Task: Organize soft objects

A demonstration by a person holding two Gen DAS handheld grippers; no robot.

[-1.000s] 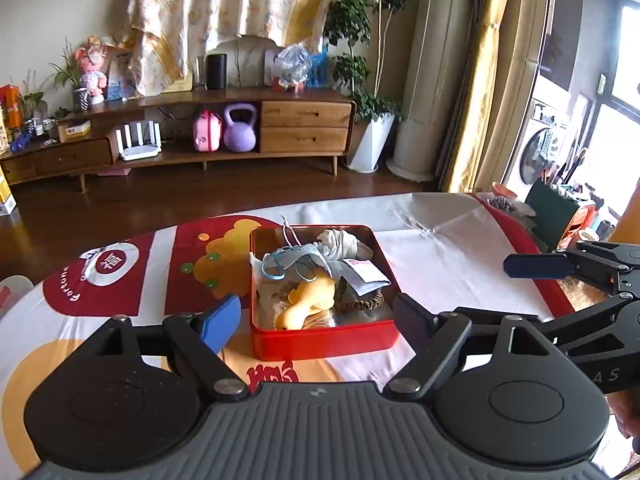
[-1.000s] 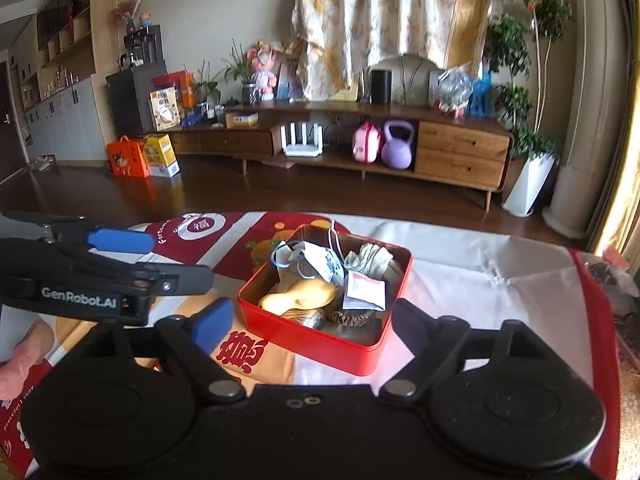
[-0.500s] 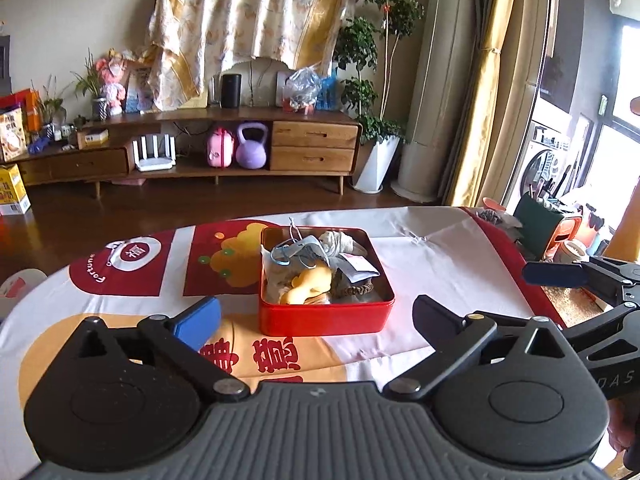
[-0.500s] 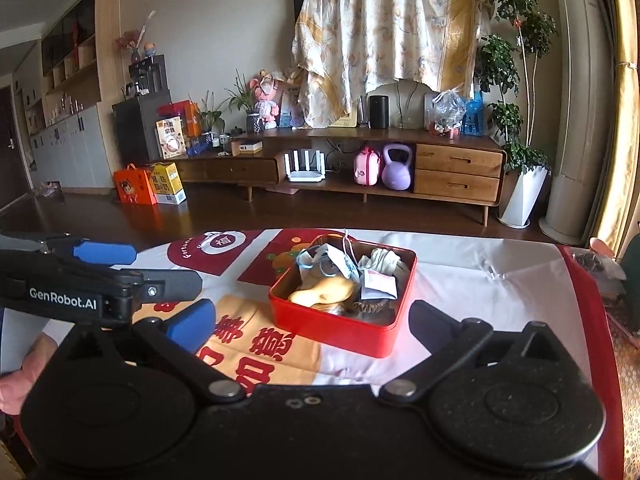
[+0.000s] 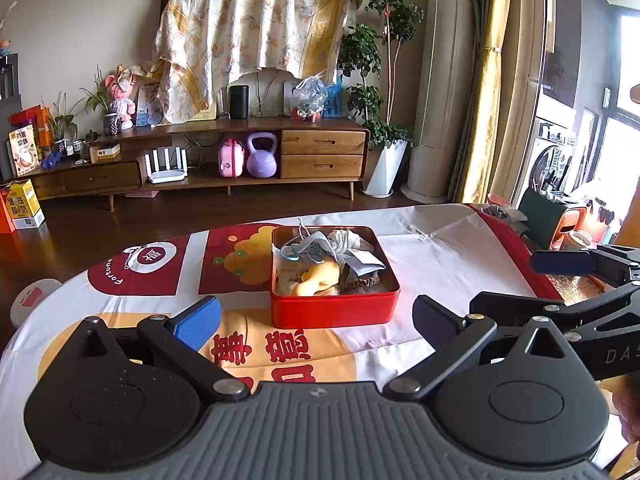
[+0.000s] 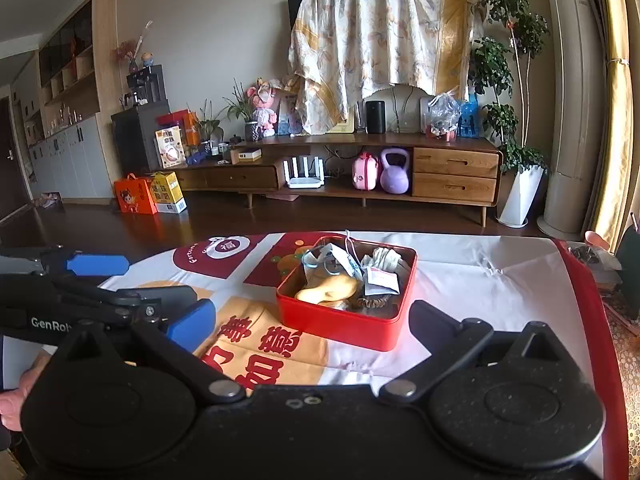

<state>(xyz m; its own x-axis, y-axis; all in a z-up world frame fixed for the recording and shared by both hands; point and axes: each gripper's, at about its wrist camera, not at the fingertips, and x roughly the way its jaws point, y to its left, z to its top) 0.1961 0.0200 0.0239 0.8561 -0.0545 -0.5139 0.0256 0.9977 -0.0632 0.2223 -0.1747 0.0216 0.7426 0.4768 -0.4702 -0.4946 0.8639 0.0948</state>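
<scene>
Both the left gripper (image 5: pixel 316 316) and right gripper (image 6: pixel 312 318) have drawn back from the red tin (image 5: pixel 334 310), jaws wide, empty. The soft objects (image 5: pixel 320 268) lie inside it on the tablecloth (image 5: pixel 440 256); sorting looks complete.

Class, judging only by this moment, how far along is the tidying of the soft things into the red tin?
Done: the yellow plush, face mask, white cloth and brown hair tie all lie inside the red tin. In hand: nothing; the left gripper and right gripper are both open and empty, short of the tin. Left: no loose soft item shows on the tablecloth, so the job looks essentially finished.
</scene>
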